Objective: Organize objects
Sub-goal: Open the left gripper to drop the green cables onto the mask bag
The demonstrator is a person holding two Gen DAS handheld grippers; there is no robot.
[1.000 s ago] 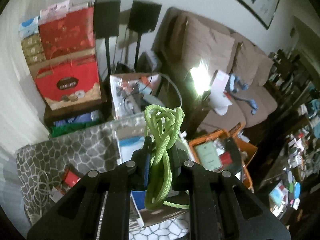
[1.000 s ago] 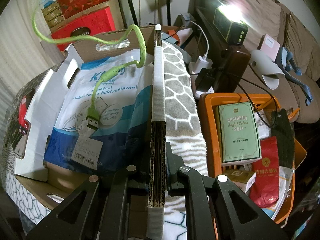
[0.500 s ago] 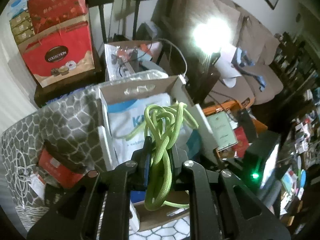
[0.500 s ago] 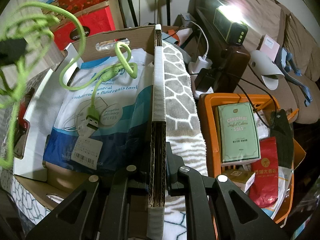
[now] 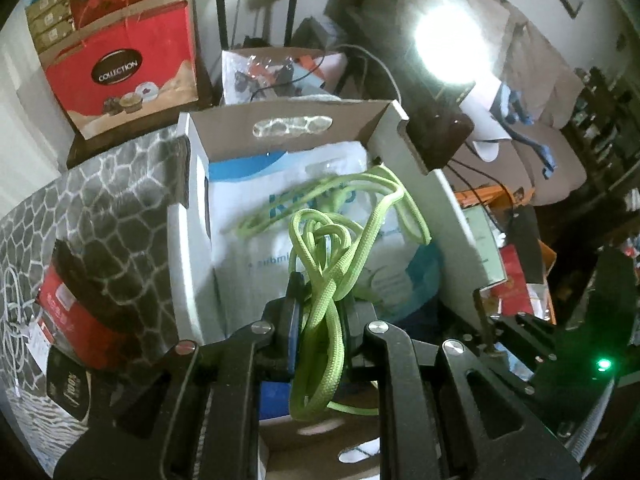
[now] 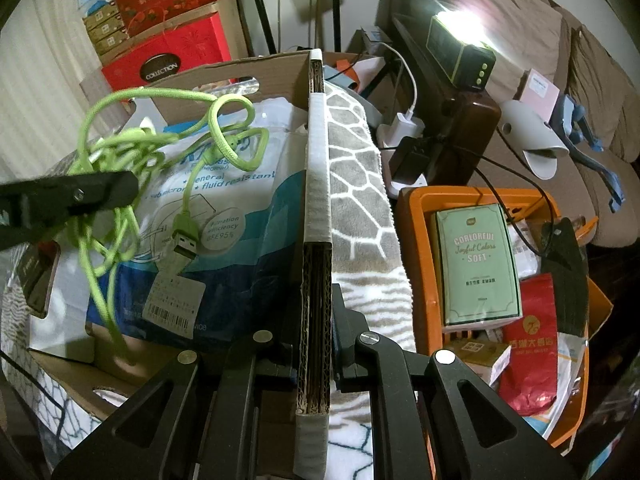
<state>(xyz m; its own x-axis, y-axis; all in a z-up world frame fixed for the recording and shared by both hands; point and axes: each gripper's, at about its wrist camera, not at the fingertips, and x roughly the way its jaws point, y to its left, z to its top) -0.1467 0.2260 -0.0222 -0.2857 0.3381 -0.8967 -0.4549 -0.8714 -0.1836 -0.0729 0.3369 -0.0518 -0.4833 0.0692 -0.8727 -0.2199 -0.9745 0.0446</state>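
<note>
My left gripper (image 5: 318, 312) is shut on a bundle of green braided USB cable (image 5: 336, 256) and holds it over the open cardboard box (image 5: 288, 122). The cable's loops and USB plug (image 6: 186, 236) hang onto a white-and-blue plastic package (image 6: 236, 216) that lies inside the box. In the right wrist view the left gripper (image 6: 80, 196) enters from the left above the package. My right gripper (image 6: 316, 340) is shut on the box's right flap (image 6: 318, 184) and holds it upright.
The box sits on a grey patterned blanket (image 5: 100, 200). A red packet (image 5: 68, 312) lies left of it. An orange bin (image 6: 416, 208) with a green box (image 6: 478, 264) and red bag stands right. Red gift boxes (image 5: 120, 76), a lamp (image 6: 460, 54) and a sofa lie behind.
My left gripper has moved forward and down over the box with the cable. More of the cable now lies on the package. The right gripper has not moved.
</note>
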